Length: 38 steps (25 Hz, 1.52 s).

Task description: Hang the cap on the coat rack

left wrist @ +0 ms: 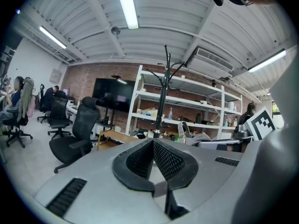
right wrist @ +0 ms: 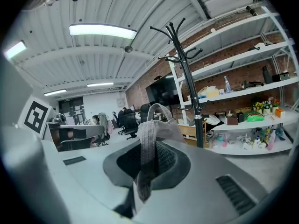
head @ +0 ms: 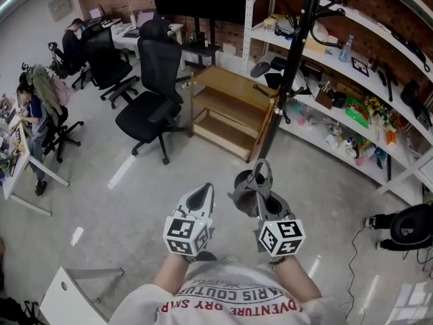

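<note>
Right gripper (right wrist: 145,162) pinched shut on cap (right wrist: 156,122) strap. Coat rack (right wrist: 187,73) ahead, slightly right, pole upright, hooks above cap. Left gripper (left wrist: 152,146) closed, empty, farther off.

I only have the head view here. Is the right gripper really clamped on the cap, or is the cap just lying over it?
Observer: Clamped. The right gripper view shows the right gripper shut on a grey band of the cap, which stands up above the jaws.
Operator: And the left one, anything in it?
Observer: Nothing. The left gripper view shows the left gripper shut and empty.
Operator: My view cuts off the rack's top. Any hook free?
Observer: The right gripper view shows the rack with its top hooks bare, above and right of the cap.
</note>
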Motion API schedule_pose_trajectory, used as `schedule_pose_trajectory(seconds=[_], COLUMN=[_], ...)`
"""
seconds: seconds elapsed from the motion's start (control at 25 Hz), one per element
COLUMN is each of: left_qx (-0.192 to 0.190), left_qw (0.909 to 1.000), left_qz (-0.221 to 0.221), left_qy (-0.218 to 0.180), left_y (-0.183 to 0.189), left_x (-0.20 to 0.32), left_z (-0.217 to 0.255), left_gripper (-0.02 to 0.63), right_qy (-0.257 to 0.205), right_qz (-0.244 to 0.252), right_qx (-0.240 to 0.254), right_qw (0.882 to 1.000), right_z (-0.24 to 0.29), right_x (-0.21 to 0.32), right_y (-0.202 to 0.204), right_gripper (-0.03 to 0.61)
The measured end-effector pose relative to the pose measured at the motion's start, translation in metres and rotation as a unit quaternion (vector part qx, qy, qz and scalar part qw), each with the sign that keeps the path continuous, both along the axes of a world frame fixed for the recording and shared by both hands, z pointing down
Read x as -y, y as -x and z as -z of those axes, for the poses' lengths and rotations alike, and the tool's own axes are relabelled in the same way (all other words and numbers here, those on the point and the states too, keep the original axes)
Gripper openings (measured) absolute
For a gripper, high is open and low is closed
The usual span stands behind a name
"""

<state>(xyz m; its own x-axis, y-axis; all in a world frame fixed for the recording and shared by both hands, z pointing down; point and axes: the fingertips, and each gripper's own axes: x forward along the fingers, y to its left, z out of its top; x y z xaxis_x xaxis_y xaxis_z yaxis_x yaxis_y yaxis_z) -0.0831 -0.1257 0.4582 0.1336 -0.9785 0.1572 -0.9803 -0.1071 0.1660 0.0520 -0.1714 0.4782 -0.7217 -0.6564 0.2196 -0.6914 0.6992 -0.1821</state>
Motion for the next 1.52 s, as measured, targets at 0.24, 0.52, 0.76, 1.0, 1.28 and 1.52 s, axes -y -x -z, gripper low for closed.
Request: schedule_pose_trajectory(seconds=[0.24, 0.52, 0.76, 1.0, 1.28, 1.52], left_qx=[-0.002, 0.001, 0.008, 0.008, 0.006, 0.011], left_qw=[0.9999, 0.9970, 0.9909, 0.9826, 0.9771, 0.9760], left_qz=[-0.015, -0.076, -0.130, -0.175, -0.205, -0.211], left_qy=[-0.001, -0.012, -0.034, -0.062, -0.058, -0.053], left_y=[0.017, 0.040, 0.067, 0.073, 0.078, 0.087], left_x=[0.058, 0.146, 0.210, 0.249, 0.263, 0.269], left_z=[0.000, 0.014, 0.038, 0.058, 0.053, 0.045], left_gripper=[0.005, 0.005, 0.005, 0.005, 0.005, 0.005], right_qy=[-0.020, -0.052, -0.106, -0.159, -0.277, -0.321], right_qz=[-0.014, -0.066, -0.109, -0.142, -0.160, -0.166], right_qx=[-0.002, -0.013, -0.007, 0.026, -0.010, -0.019], right_qw=[1.000, 0.996, 0.988, 0.977, 0.947, 0.932], right_z=[0.011, 0.033, 0.083, 0.142, 0.223, 0.260], right_x=[0.053, 0.127, 0.183, 0.216, 0.232, 0.241], right_y=[0.015, 0.037, 0.061, 0.074, 0.095, 0.106], right_gripper=[0.023, 0.023, 0.023, 0.023, 0.023, 0.023])
